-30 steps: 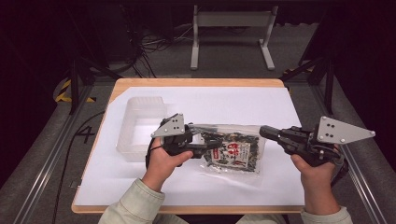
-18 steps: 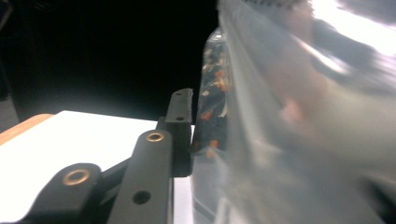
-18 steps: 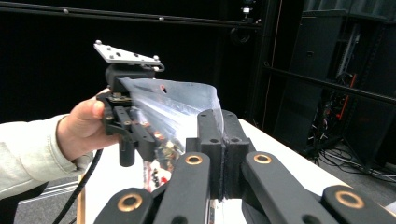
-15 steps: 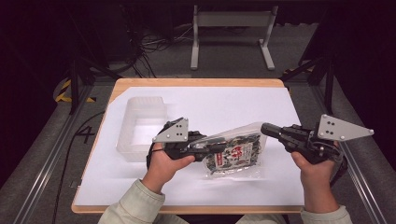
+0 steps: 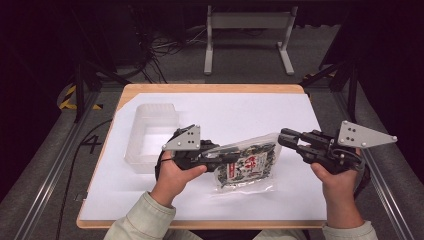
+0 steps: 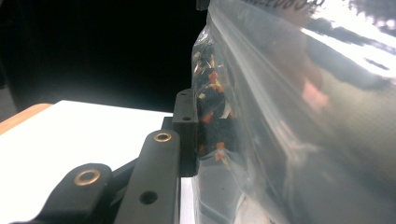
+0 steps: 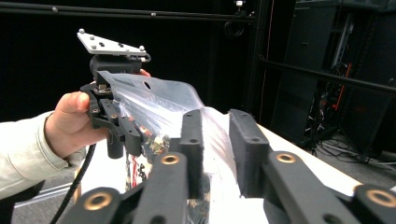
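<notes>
Clear plastic snack bag (image 5: 246, 165), printed with a red-and-white label and filled with dark pieces, is gripped at its left end by the left gripper (image 5: 226, 155), whose black jaws are clamped tight on the film. In the left gripper view, one jaw pad presses flat against the bag (image 6: 299, 121) and the dark and orange contents sit just behind the pad. The bag's left end is lifted off the white table sheet (image 5: 240, 112); its lower right part lies on the sheet.

The right gripper (image 5: 283, 138) is at the bag's upper right corner. Its jaws have just been opening and now stand apart. In the right gripper view (image 7: 215, 154), the bag film (image 7: 154, 98) passes between the two pads, and a gap shows beside the right pad.

A translucent rectangular plastic tray (image 5: 150, 137) sits on the sheet just left of the left gripper. The sheet covers a wooden tabletop (image 5: 210, 88).
</notes>
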A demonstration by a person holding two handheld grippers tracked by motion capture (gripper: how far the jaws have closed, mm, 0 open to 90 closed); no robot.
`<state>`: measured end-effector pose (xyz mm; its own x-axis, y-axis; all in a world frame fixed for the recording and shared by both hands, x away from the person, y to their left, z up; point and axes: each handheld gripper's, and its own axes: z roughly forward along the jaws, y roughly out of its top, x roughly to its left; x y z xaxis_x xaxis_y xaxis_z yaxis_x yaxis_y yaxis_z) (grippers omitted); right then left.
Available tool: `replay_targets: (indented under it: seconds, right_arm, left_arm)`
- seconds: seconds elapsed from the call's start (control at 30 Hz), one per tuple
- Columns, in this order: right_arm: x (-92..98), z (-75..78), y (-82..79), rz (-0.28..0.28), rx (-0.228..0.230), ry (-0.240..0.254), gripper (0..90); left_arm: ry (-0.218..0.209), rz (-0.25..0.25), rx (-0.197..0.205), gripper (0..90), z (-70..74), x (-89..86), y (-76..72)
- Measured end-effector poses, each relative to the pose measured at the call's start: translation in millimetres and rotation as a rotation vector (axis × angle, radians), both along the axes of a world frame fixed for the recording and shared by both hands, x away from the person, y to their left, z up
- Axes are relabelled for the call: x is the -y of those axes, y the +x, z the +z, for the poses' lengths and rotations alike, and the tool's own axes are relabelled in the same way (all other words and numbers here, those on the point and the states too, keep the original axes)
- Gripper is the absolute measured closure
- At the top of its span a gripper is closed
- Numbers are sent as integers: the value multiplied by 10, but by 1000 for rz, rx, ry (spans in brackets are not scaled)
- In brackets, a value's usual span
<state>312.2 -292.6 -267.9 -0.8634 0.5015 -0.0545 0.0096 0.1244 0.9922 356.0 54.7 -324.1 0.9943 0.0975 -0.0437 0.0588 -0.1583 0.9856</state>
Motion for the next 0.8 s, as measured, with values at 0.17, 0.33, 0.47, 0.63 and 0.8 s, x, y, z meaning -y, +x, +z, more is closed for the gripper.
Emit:
replay_targets:
  seconds: [0.17,0.33,0.47,0.63,0.8]
  right_arm:
    - [54,7,12,-20,-16,11,589]
    - [130,-2,21,-34,-37,27,508]
    - [187,-59,44,-59,-68,10,484]
    - [258,-145,82,-93,-102,-6,482]
    - [351,-263,143,-144,-158,-27,472]
  left_arm:
    - [-19,15,15,746,39,-49,16]
    - [-22,43,43,745,100,-118,36]
    - [-39,69,47,745,145,-207,76]
    - [-43,113,66,745,210,-323,123]
    - [-43,130,77,745,255,-386,162]
